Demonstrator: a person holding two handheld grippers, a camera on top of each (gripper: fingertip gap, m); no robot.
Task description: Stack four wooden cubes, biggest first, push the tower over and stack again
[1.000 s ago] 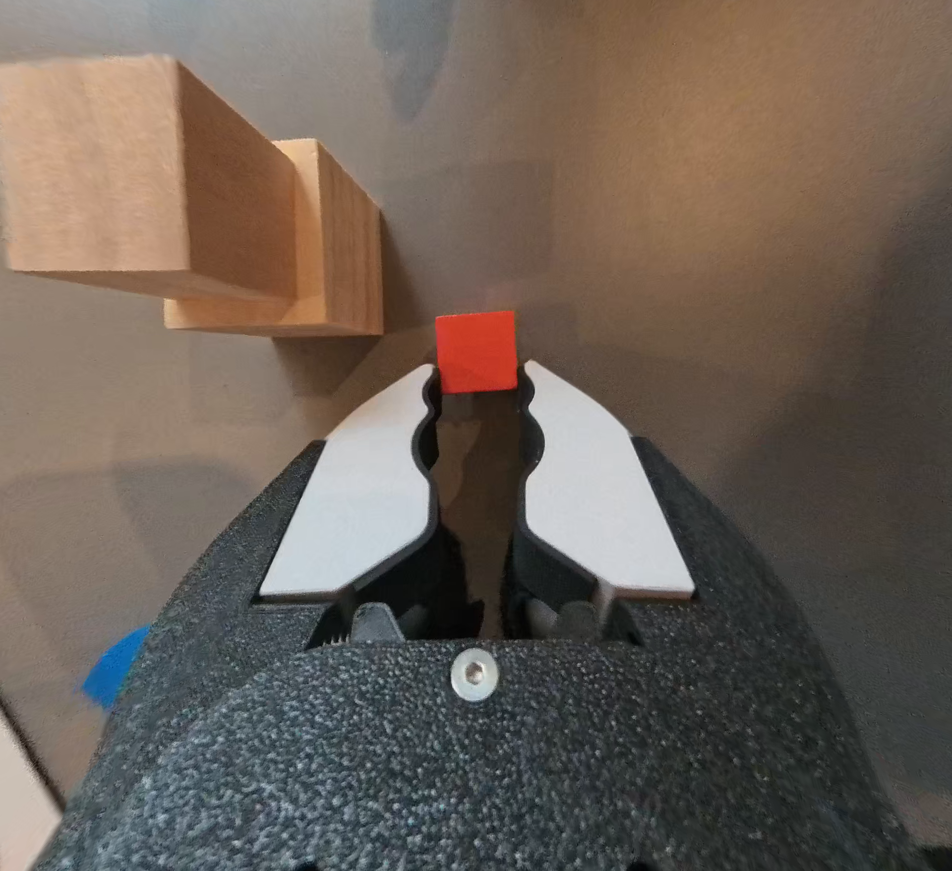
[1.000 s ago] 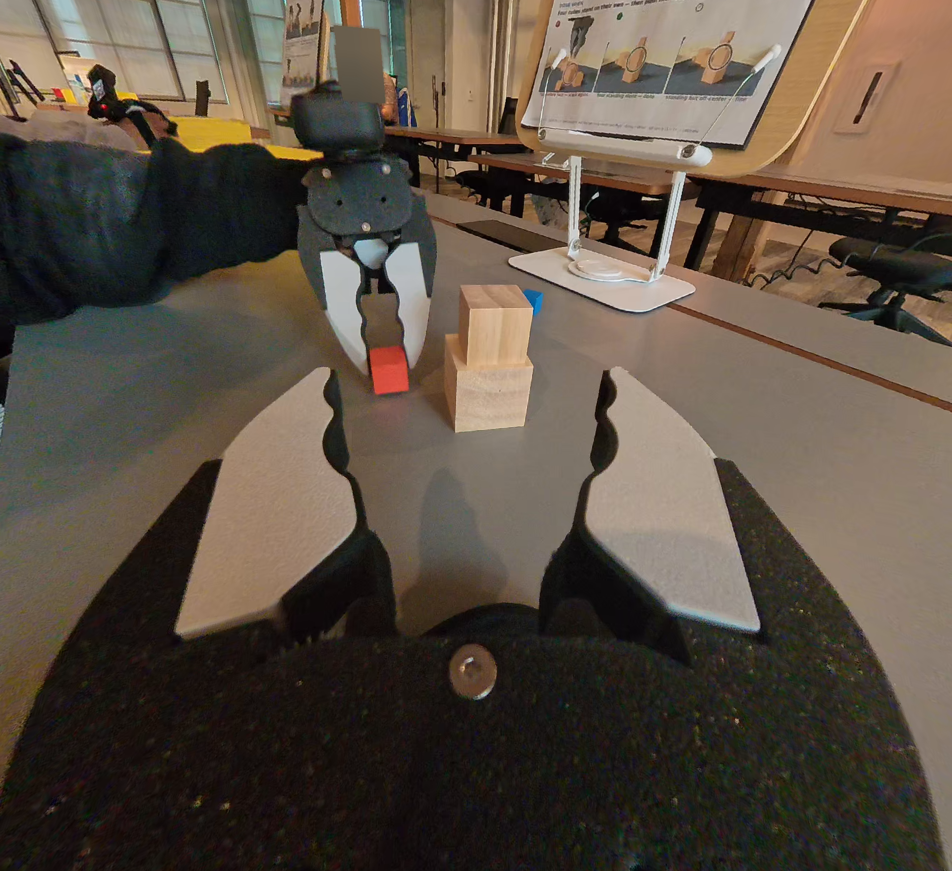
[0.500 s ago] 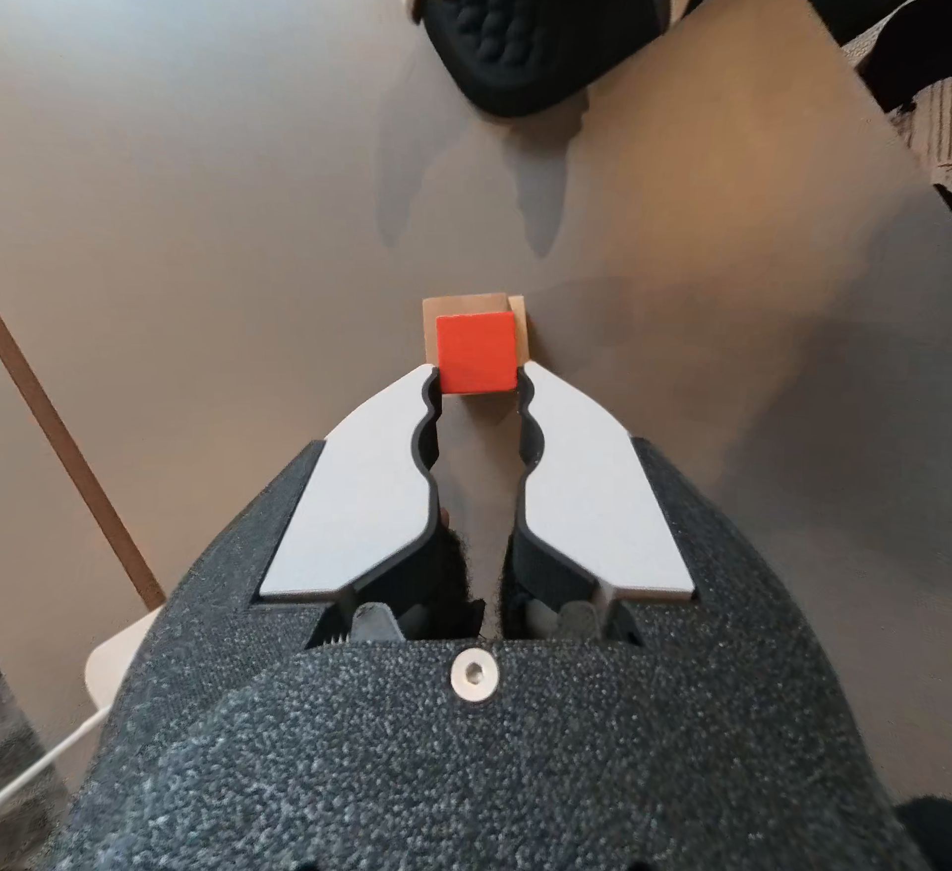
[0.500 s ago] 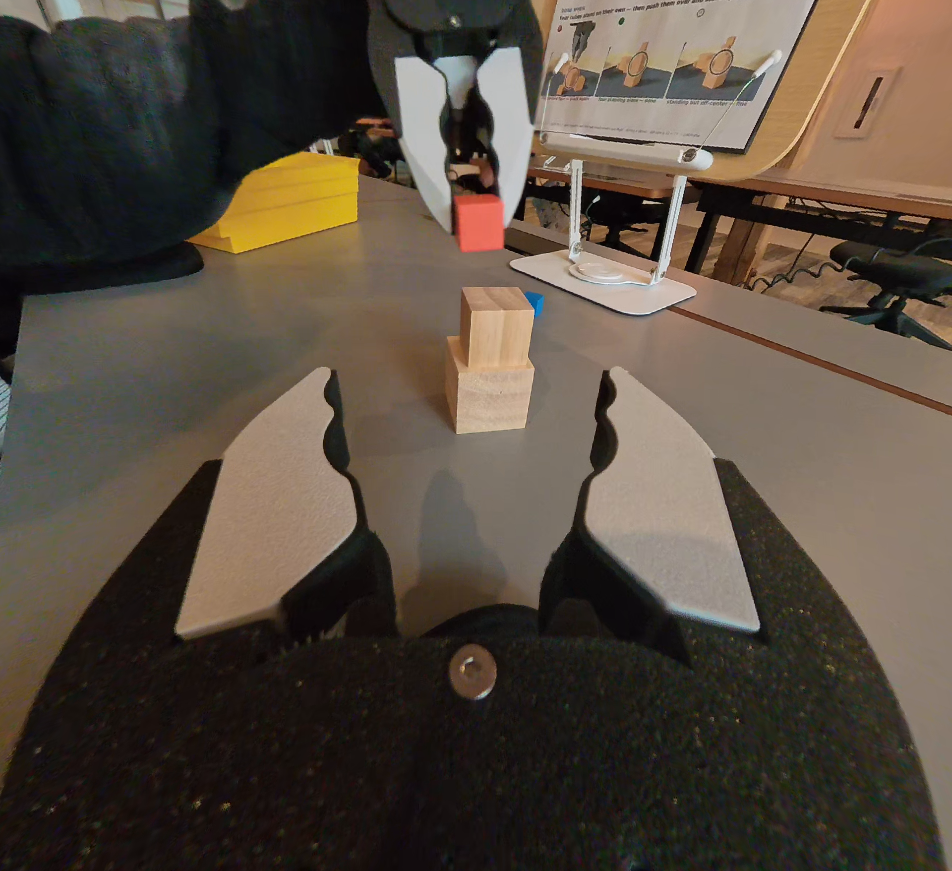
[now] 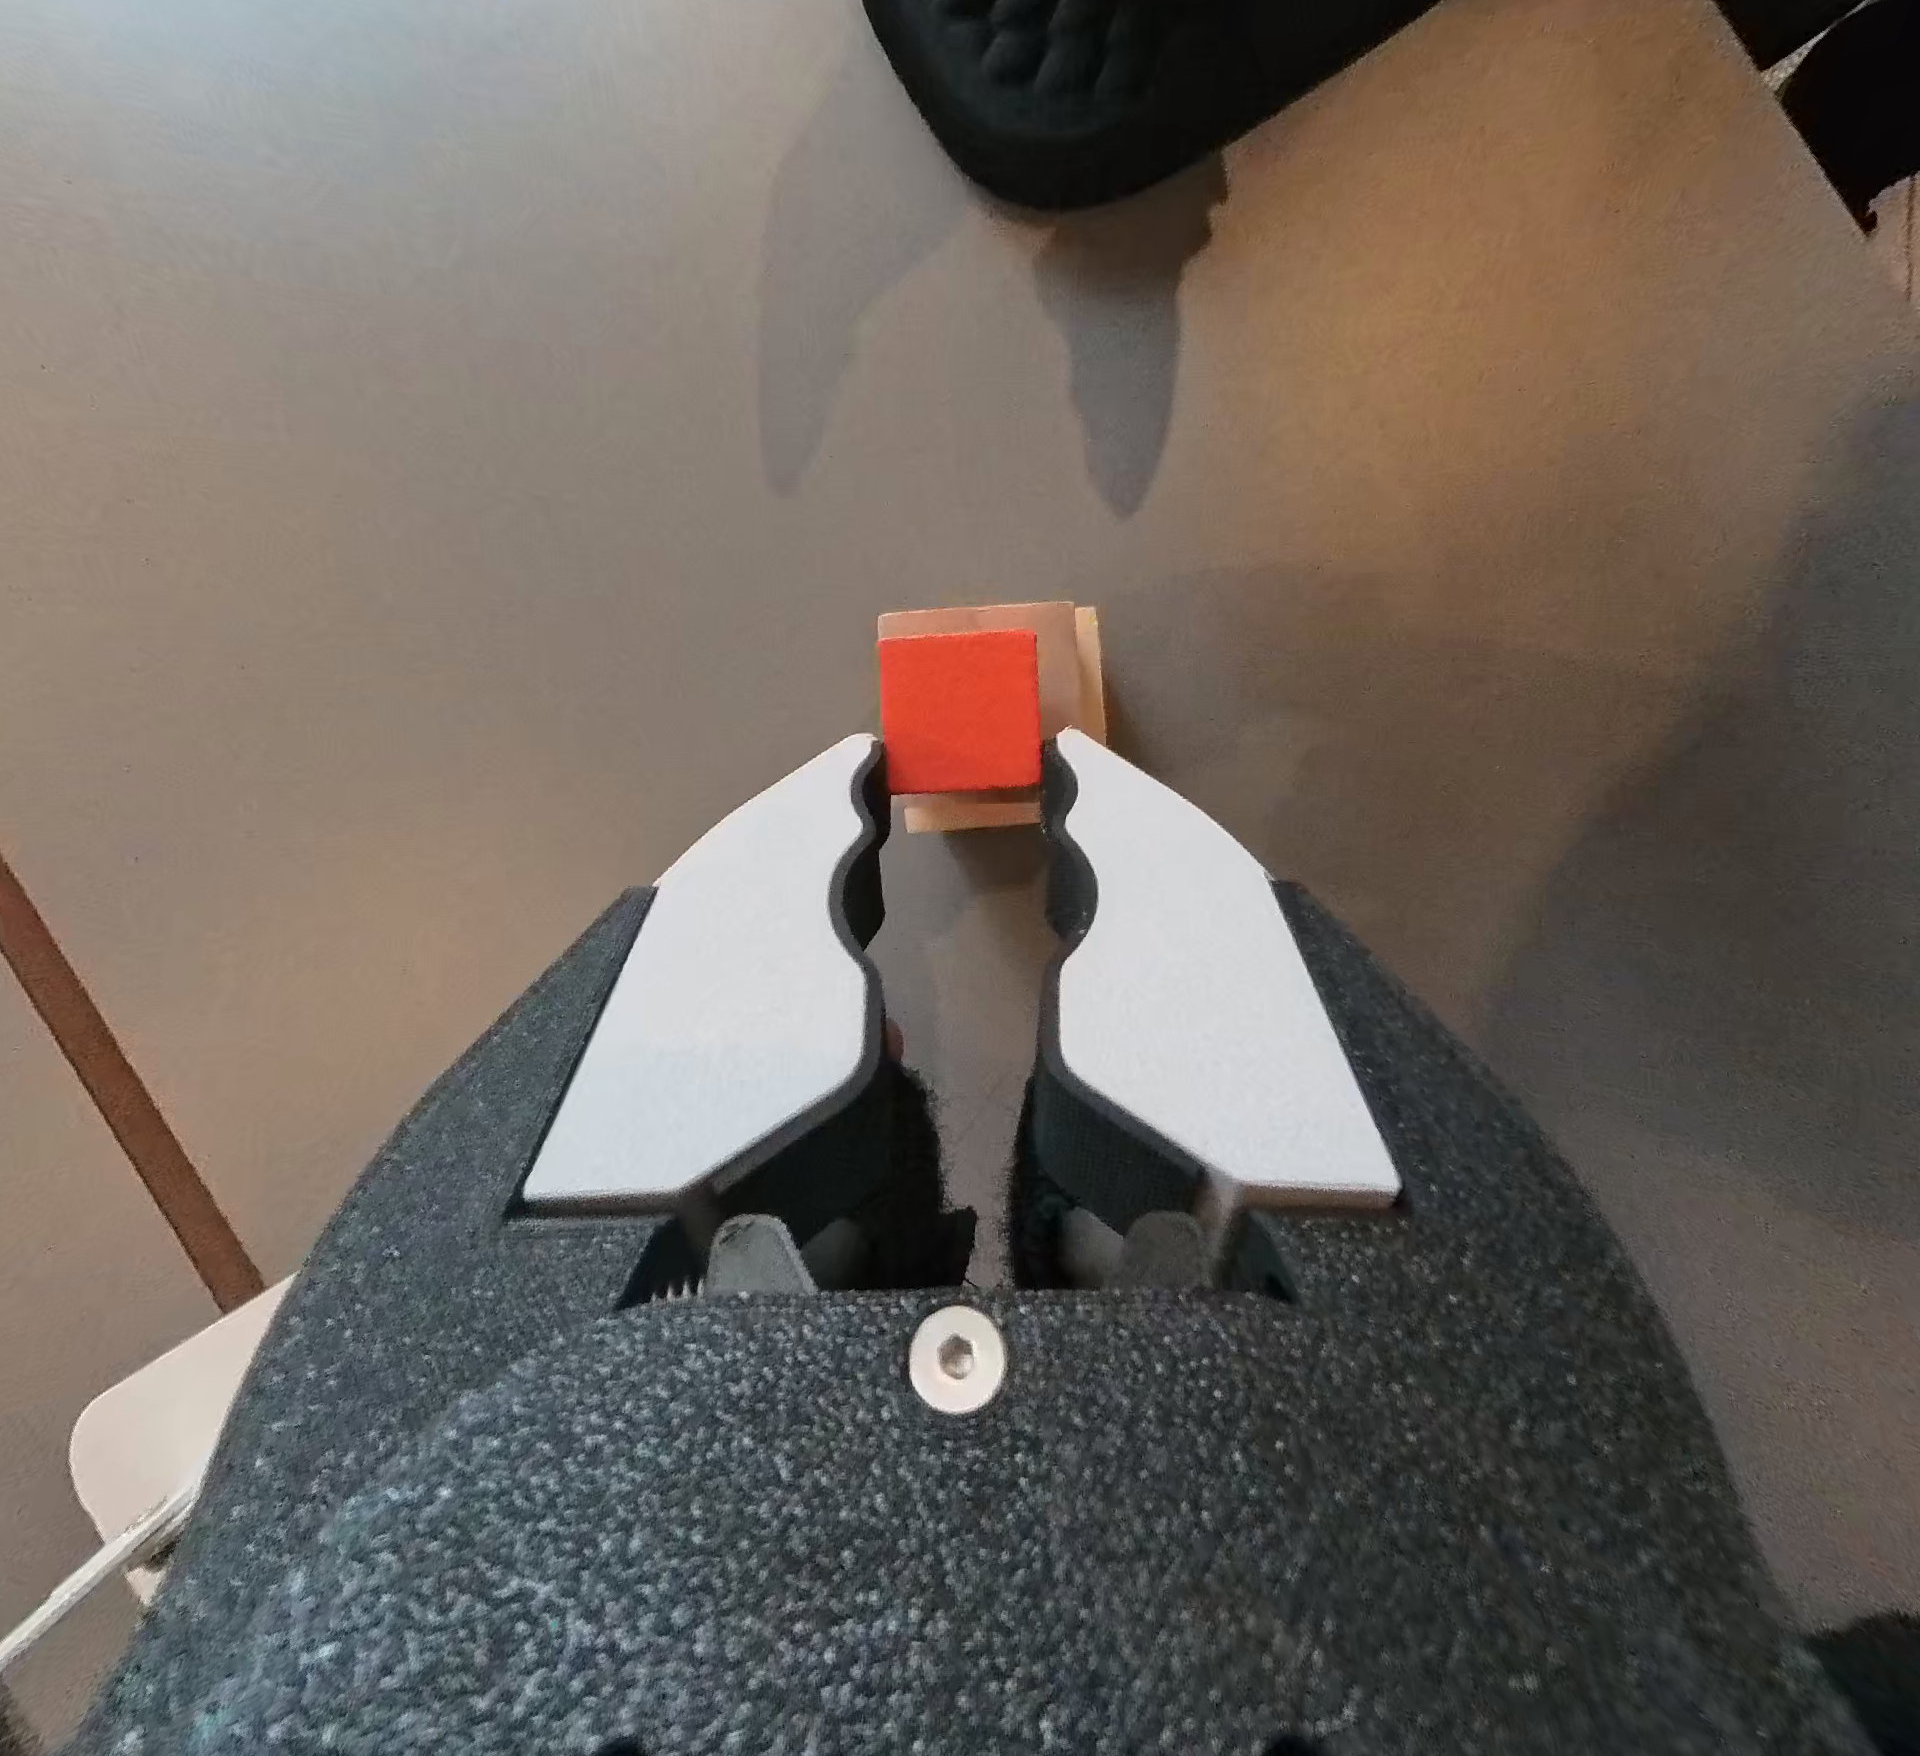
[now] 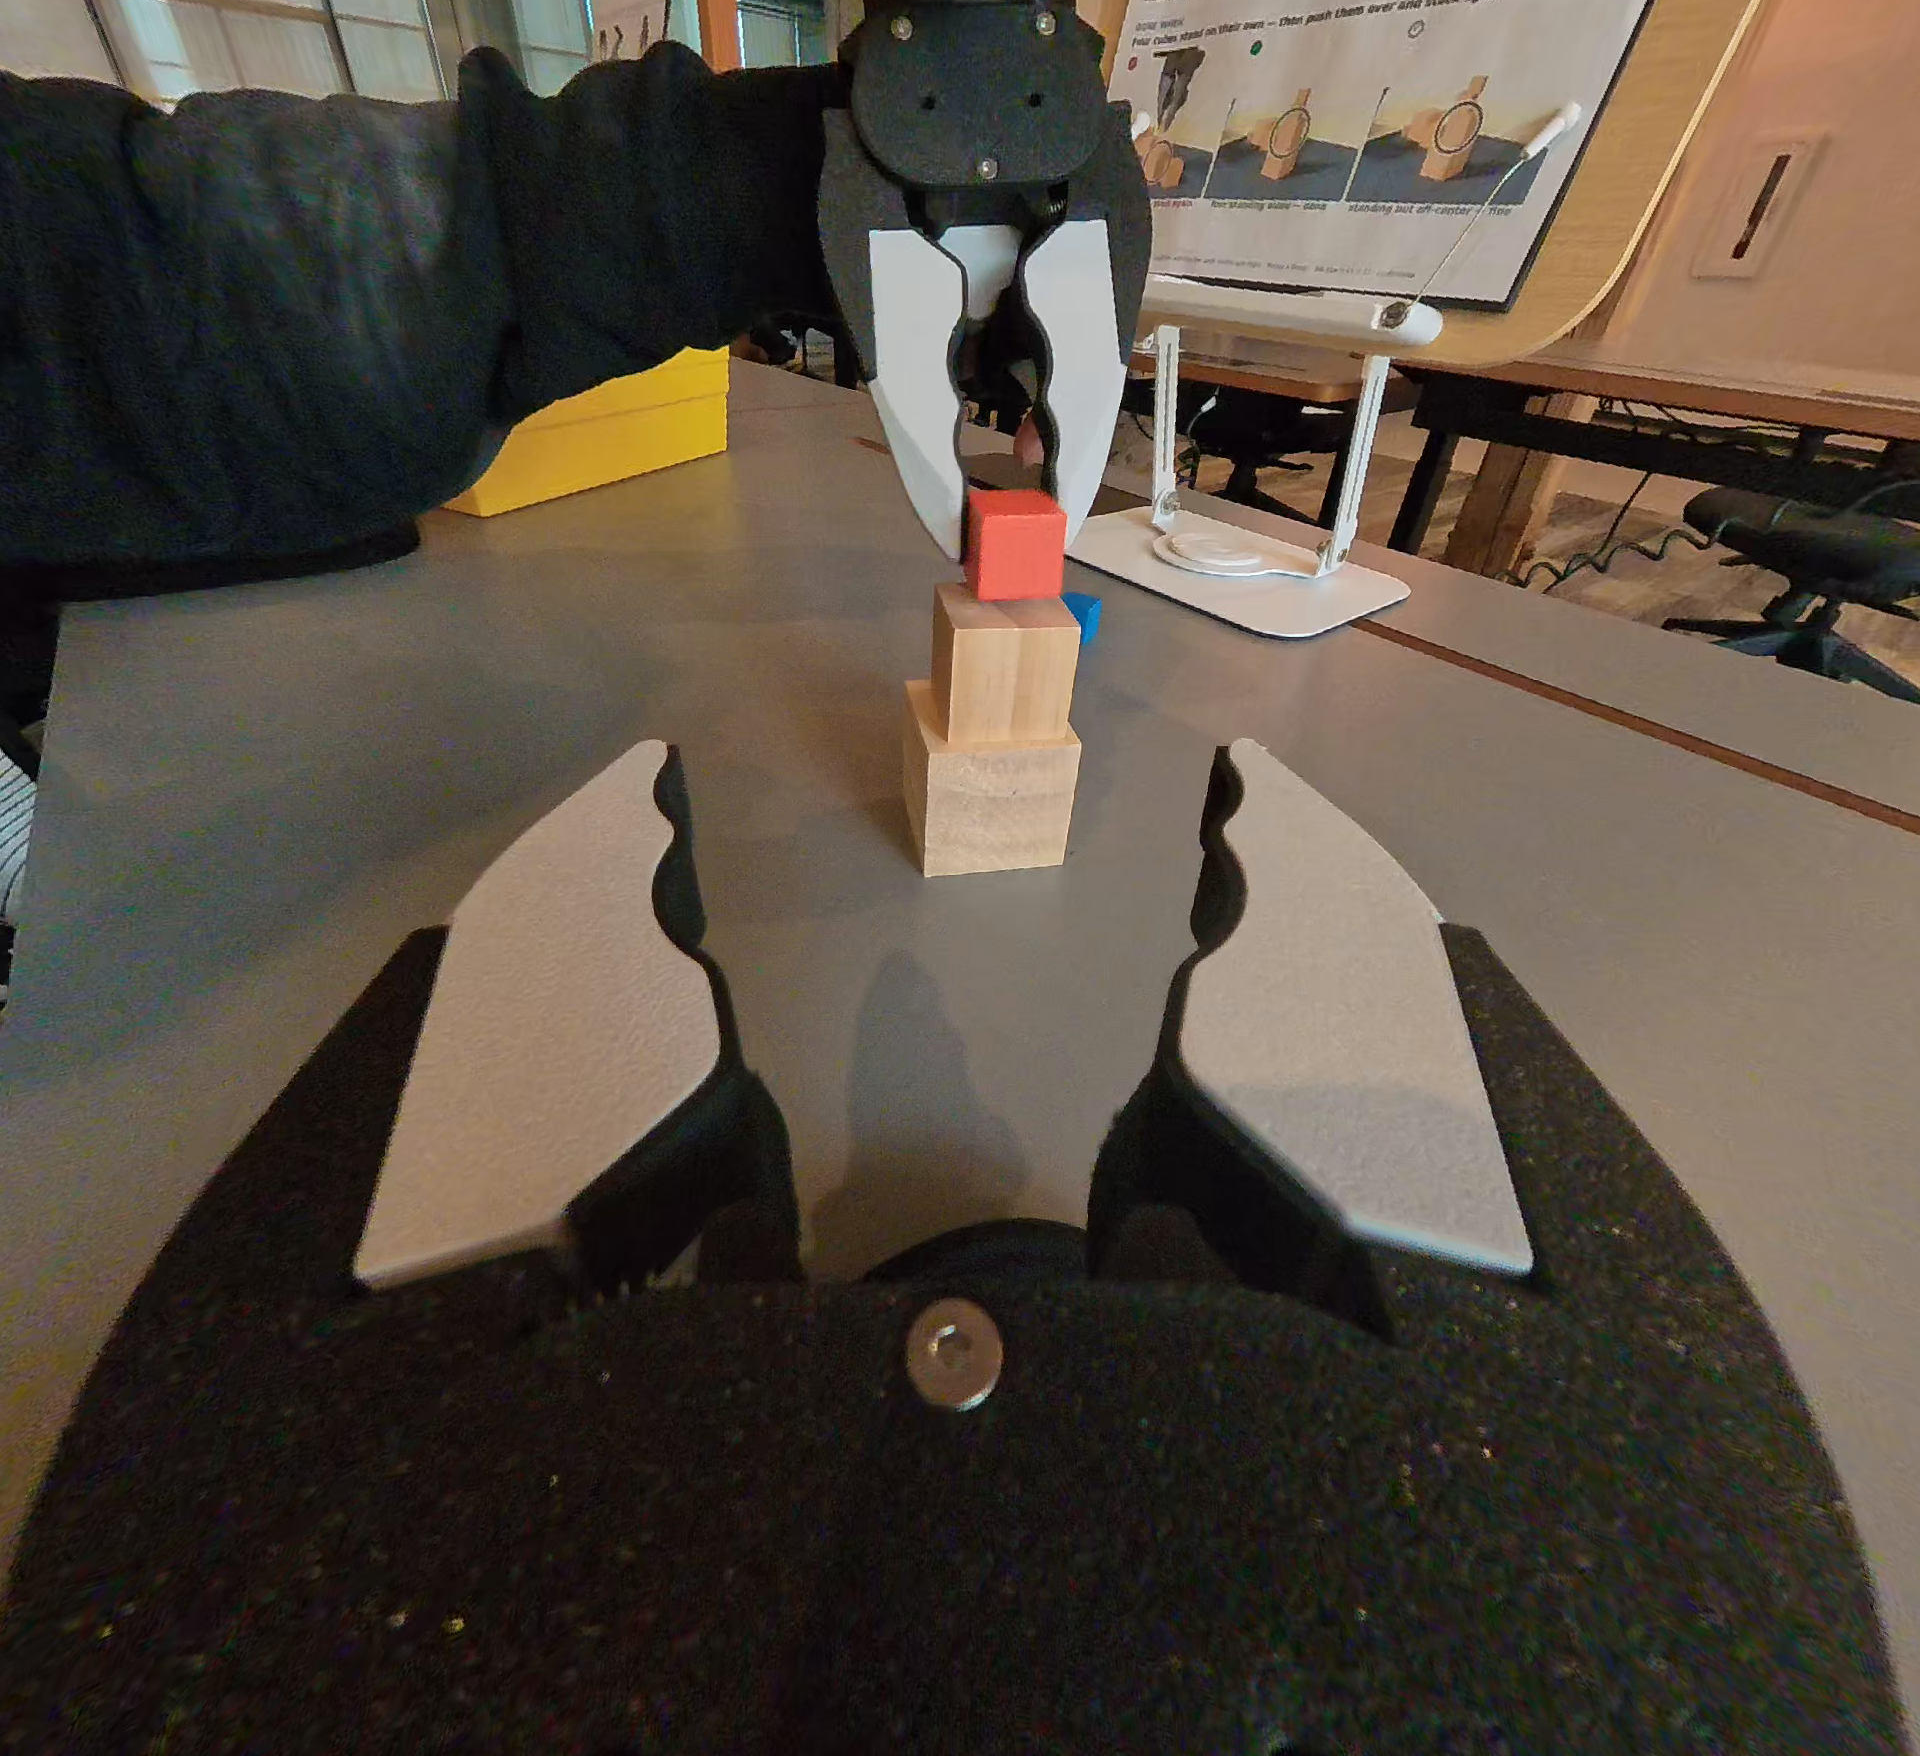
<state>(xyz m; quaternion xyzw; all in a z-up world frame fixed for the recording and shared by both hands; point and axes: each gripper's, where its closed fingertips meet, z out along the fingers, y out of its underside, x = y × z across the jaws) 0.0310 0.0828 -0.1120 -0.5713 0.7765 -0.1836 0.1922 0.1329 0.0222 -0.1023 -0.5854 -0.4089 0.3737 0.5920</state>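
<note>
- Two natural wood cubes already stand stacked mid-desk, the bigger cube (image 6: 987,807) underneath and the medium cube (image 6: 1003,667) on it, set slightly off-centre.
- Far left in the right wrist view, a yellow box (image 6: 613,433) sits on the grey desk (image 6: 416,771), behind a dark sleeve (image 6: 312,283).
- Moving right, the left tongs (image 6: 1013,532) point straight down, clamped on the red cube (image 6: 1015,543). A second ago that cube was still at desk level beside the stack; now it sits on or just above the medium cube, contact unclear.
- From above, the red cube (image 5: 958,711) covers most of the wood top, biased toward its left edge.
- Next right, the small blue cube (image 6: 1083,615) waits on the desk behind the stack, the last piece to go.
- Nearest the camera, the right tongs (image 6: 951,833) hang wide apart, empty.
- Judgement: third tier is nearly placed; release should be gentle.
</note>
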